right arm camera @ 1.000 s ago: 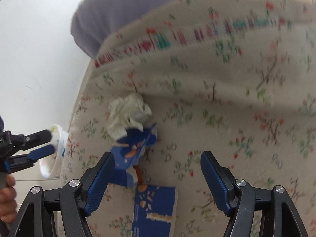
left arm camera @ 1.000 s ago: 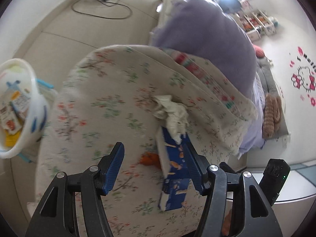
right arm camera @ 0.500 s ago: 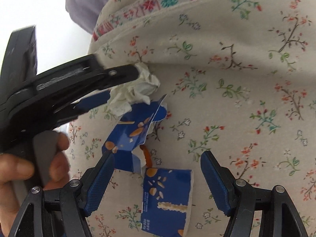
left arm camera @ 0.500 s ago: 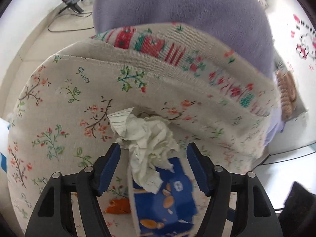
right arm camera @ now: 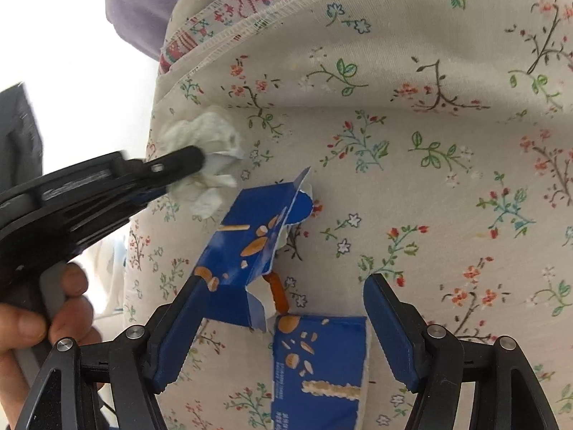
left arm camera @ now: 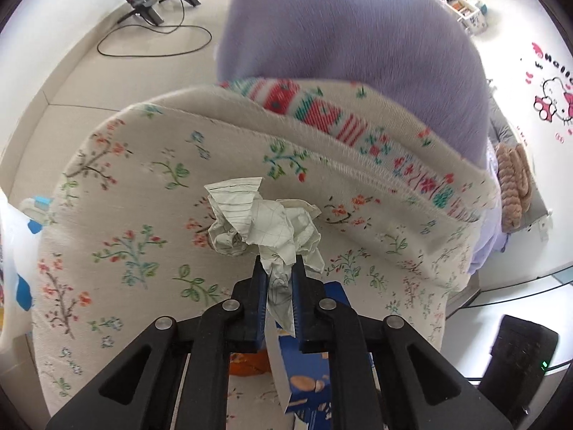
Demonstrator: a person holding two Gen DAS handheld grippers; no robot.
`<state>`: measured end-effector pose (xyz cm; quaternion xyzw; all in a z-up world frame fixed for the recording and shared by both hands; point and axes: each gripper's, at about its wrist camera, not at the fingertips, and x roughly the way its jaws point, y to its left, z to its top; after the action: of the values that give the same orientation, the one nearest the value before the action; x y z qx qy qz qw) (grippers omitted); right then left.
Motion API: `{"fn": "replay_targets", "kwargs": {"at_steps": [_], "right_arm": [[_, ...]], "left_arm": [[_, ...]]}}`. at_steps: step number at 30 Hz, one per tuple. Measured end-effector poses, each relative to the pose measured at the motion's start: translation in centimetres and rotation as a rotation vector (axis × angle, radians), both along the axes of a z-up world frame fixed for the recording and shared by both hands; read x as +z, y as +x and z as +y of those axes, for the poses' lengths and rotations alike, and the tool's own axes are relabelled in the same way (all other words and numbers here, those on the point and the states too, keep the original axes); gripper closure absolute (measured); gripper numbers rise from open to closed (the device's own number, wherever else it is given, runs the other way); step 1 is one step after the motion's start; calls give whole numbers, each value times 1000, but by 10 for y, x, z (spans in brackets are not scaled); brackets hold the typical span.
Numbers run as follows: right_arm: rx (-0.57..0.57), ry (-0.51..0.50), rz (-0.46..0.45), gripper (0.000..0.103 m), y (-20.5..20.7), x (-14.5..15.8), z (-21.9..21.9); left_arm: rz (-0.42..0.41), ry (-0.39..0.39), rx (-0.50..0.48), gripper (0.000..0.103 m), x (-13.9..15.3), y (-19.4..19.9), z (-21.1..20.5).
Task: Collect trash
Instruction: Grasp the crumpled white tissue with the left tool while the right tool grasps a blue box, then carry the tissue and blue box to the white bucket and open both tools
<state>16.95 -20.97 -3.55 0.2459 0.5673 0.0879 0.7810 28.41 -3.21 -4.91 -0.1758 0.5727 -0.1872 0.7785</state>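
A crumpled ball of lined paper (left arm camera: 265,225) lies on the floral bedcover (left arm camera: 118,222). My left gripper (left arm camera: 280,279) is shut on its near end. The same paper (right arm camera: 207,150) and left gripper (right arm camera: 189,165) show in the right wrist view at left. A torn blue snack box (right arm camera: 250,247) and a second blue box piece (right arm camera: 318,369) lie just below the paper, with a small orange scrap (right arm camera: 277,290) between them. My right gripper (right arm camera: 283,326) is open, its jaws on either side of the box pieces. The blue box (left arm camera: 304,372) also shows under the left gripper.
A purple blanket (left arm camera: 343,32) covers the bed beyond the floral cover. A white bin (left arm camera: 10,258) with trash in it stands at the left bed edge. Cables and black stands (left arm camera: 150,10) lie on the floor. A black device (left arm camera: 519,354) sits at lower right.
My left gripper moved in over the crumpled paper and shut on it. My right gripper came closer to the blue box pieces and stayed open.
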Motion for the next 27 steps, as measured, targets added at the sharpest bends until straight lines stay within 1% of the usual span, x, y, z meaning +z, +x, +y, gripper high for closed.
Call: {"fn": "replay_targets", "kwargs": {"at_steps": [3, 9, 10, 12, 13, 14, 15, 16, 19, 23, 27], "right_arm": [[-10, 24, 2, 26, 6, -4, 2], [-27, 89, 32, 27, 17, -23, 10], [-26, 86, 29, 29, 19, -24, 12], [-24, 80, 21, 38, 20, -26, 17], [-22, 83, 20, 50, 18, -26, 19], [-24, 88, 24, 68, 20, -27, 21], [-29, 89, 26, 77, 19, -29, 22], [-33, 88, 22, 89, 20, -28, 23], [-30, 74, -34, 97, 20, -17, 30], [1, 58, -123, 98, 15, 8, 44], [33, 41, -197, 98, 12, 26, 64]], "left_arm": [[-5, -16, 8, 90, 8, -4, 11], [-39, -29, 6, 90, 28, -17, 25], [-41, -28, 6, 90, 31, -20, 26], [-49, -23, 10, 90, 35, -24, 34], [-53, -21, 12, 90, 38, -26, 39], [-55, -21, 16, 90, 40, -28, 45], [-55, -23, 20, 90, 41, -30, 50], [-54, -27, 25, 90, 43, -32, 57], [-62, -34, 44, 90, 50, -38, 80], [-70, -43, 86, 90, 56, -46, 119], [-58, -35, 153, 90, 55, -51, 167]]}}
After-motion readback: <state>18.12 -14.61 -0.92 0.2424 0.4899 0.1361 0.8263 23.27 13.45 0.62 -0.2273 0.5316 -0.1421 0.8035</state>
